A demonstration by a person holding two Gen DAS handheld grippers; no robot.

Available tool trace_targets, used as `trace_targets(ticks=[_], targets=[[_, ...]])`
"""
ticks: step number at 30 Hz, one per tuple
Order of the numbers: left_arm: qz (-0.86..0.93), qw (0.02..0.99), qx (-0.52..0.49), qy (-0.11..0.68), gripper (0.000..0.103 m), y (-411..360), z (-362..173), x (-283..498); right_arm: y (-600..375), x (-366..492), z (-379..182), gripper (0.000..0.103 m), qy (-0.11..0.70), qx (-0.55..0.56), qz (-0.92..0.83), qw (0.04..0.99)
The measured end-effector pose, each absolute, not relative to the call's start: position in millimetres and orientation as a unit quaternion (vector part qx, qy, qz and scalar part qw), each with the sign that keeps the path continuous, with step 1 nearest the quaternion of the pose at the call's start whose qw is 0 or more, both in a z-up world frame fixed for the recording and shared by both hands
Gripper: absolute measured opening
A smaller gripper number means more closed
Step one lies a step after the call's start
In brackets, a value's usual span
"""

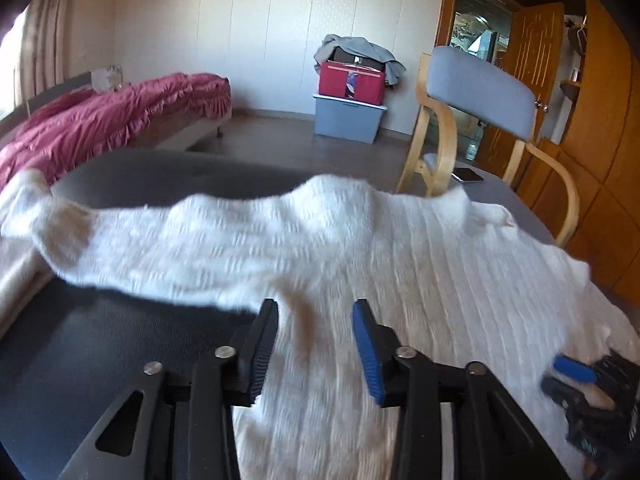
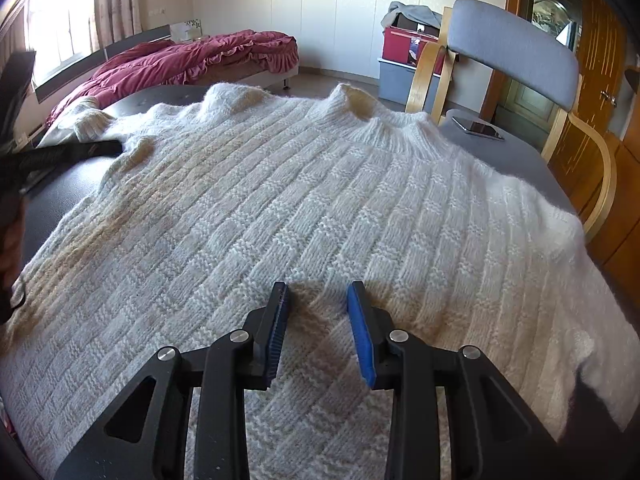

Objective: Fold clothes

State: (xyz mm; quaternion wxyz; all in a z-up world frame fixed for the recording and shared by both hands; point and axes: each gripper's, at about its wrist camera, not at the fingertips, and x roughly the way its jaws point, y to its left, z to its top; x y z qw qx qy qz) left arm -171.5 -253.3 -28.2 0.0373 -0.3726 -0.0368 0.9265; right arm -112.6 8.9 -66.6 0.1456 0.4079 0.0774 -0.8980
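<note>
Folding white sweater [image 2: 280,208] spread flat on dark table [image 1: 100,344]. Left tongs [image 1: 314,344] and right tongs [image 2: 318,328] both part open, gripping nothing. Risk: loose knit snags on pads [image 2: 360,336], bunches, drags sleeve off near-left edge.

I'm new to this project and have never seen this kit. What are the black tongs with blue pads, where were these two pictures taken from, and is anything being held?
These are hand-held tools, not robot arms: a person carries one set of tongs in each hand, with a wide-angle camera on each looking forward along its fingers. One picture is from the left tongs, the other from the right tongs. Both look down on a cream knitted sweater spread over a dark table. A phone lies at the table's far end, near a chair. Both tongs stand open above the knit, with no fabric visibly pinched. The left picture is blurred.
</note>
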Motion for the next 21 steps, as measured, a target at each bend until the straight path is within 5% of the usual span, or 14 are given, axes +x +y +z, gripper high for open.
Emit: trace_targets(ticks=[4,11,21], targets=[[0.919,0.024,-0.393,-0.009,0.022,-238,-53,-201,10,-113,-66,0.035,0.073,0.409,-0.898,0.148],[0.911,0.024,-0.406,-0.073,0.023,-264,-66,-205,9,-112,-66,0.035,0.075,0.409,-0.897,0.147],[0.934,0.054,-0.352,-0.009,0.025,-203,-21,-230,10,-113,-66,0.036,0.077,0.409,-0.897,0.147]])
